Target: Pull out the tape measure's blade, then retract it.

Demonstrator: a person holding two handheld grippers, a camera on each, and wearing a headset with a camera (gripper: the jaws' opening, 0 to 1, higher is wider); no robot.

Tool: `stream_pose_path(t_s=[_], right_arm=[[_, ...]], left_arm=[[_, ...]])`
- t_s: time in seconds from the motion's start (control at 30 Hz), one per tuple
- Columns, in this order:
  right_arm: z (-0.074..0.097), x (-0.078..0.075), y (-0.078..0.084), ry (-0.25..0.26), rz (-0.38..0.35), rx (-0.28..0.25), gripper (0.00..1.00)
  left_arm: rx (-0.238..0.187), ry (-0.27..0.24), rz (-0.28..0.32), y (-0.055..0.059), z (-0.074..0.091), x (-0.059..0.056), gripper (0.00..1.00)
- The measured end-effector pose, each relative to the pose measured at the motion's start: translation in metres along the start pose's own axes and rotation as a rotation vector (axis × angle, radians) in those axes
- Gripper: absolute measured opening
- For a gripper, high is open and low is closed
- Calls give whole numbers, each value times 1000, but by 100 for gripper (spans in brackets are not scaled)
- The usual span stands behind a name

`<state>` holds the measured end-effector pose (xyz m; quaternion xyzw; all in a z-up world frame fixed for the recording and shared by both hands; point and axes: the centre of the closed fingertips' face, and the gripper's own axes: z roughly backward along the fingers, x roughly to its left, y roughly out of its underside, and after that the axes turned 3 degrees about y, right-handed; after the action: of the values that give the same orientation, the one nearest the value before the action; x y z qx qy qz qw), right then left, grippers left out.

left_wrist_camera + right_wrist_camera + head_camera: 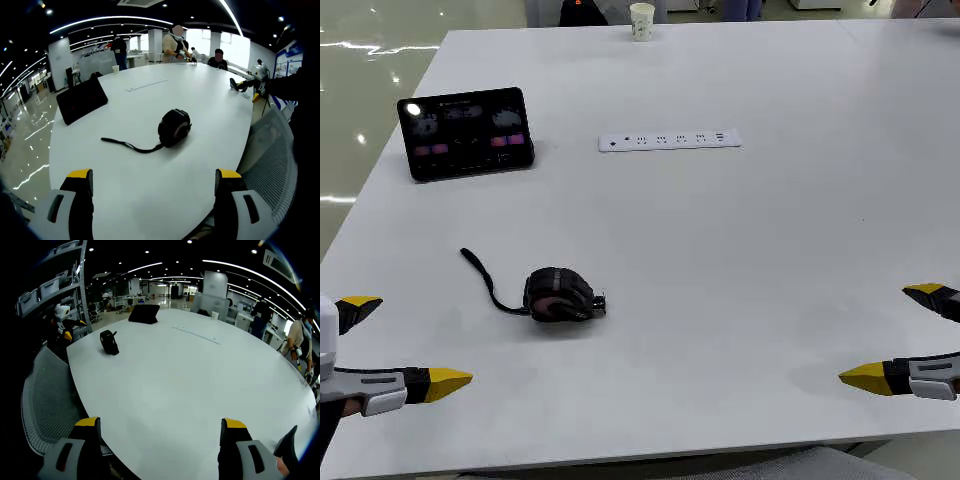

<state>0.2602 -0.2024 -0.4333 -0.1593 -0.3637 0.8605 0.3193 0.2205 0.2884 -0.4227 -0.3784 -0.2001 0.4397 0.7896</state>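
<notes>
A black tape measure lies on the white table, with its black wrist strap trailing to the left and its blade retracted. The tape measure sits ahead of my left gripper, which stands open with nothing between its yellow-tipped fingers. In the head view, that left gripper is at the lower left edge, apart from the tape measure. My right gripper is open at the lower right edge, far from the tape measure. The right gripper holds nothing.
A dark tablet leans at the table's back left. A white power strip lies at the middle back, and a paper cup stands at the far edge. A mesh chair is by the near edge. People stand beyond the table.
</notes>
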Motion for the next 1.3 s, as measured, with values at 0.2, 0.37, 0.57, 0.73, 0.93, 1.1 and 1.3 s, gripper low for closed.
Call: stream_pose_path(t_s=[0.2, 0.37, 0.57, 0.73, 0.93, 1.1, 1.3], right_arm=[[-1, 1, 2, -1, 0, 0, 99], [-2, 2, 2, -3, 14, -1, 99], [-8, 1, -4, 6, 68, -34, 99], [-18, 9, -8, -26, 87, -49, 99], [-28, 16, -15, -54, 102, -49, 99], [-35, 20, -23, -80, 94, -57, 99], [-48, 29, -35, -118, 119, -72, 99]], left_arm=[[4, 3, 3, 1, -1, 0, 99], [5, 8, 4, 2, 0, -2, 99], [-19, 18, -2, -1, -2, -1, 99], [-21, 26, -11, -5, -7, 1, 99], [11, 48, -36, -6, -14, 3, 99], [6, 52, -53, -10, -16, 4, 99], [24, 99, -120, -16, -27, -1, 99]])
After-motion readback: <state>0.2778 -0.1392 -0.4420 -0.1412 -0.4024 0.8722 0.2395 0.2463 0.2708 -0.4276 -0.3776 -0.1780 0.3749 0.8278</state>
